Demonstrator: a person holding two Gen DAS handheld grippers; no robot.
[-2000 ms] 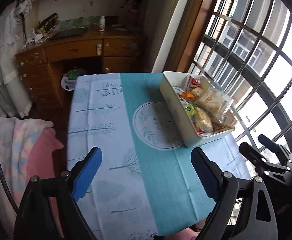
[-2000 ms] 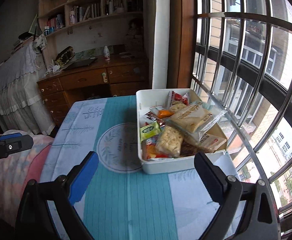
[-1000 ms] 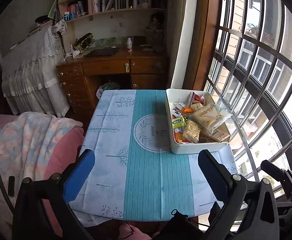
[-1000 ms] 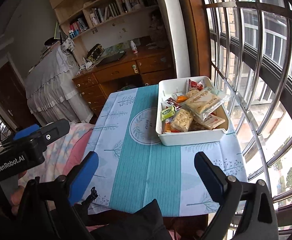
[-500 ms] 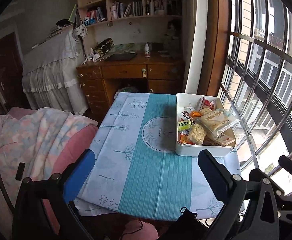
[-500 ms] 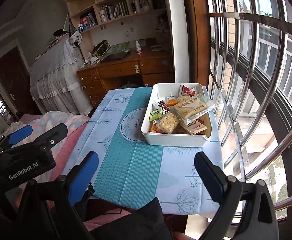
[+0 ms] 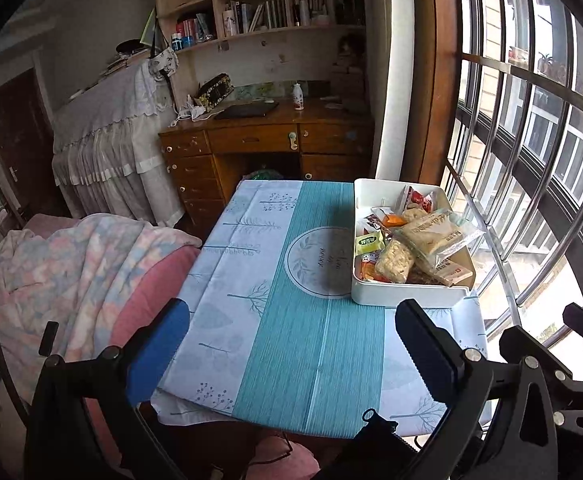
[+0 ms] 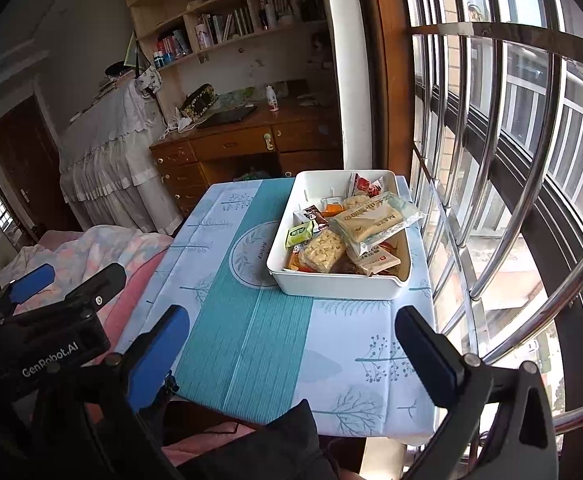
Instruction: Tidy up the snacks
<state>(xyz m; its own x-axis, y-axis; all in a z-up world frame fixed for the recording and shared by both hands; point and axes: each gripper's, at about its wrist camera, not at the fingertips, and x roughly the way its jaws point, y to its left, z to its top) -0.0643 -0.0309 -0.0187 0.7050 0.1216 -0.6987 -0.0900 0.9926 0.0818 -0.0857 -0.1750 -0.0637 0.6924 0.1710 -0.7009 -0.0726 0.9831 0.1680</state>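
Observation:
A white bin holds several wrapped snacks, among them a large clear pack of pale biscuits, a rice cracker bar and a small green packet. The bin stands on the far right of the table with a teal and white cloth. My left gripper is open and empty, above the table's near edge. My right gripper is open and empty, also back from the bin. The left gripper's body shows at the left of the right wrist view.
A barred window runs along the table's right side. A pink seat with a pastel blanket lies to the left. A wooden desk and bookshelves stand beyond the table.
Both grippers have pulled back and up from the table, so the bin looks smaller and farther. Both stayed open and empty.

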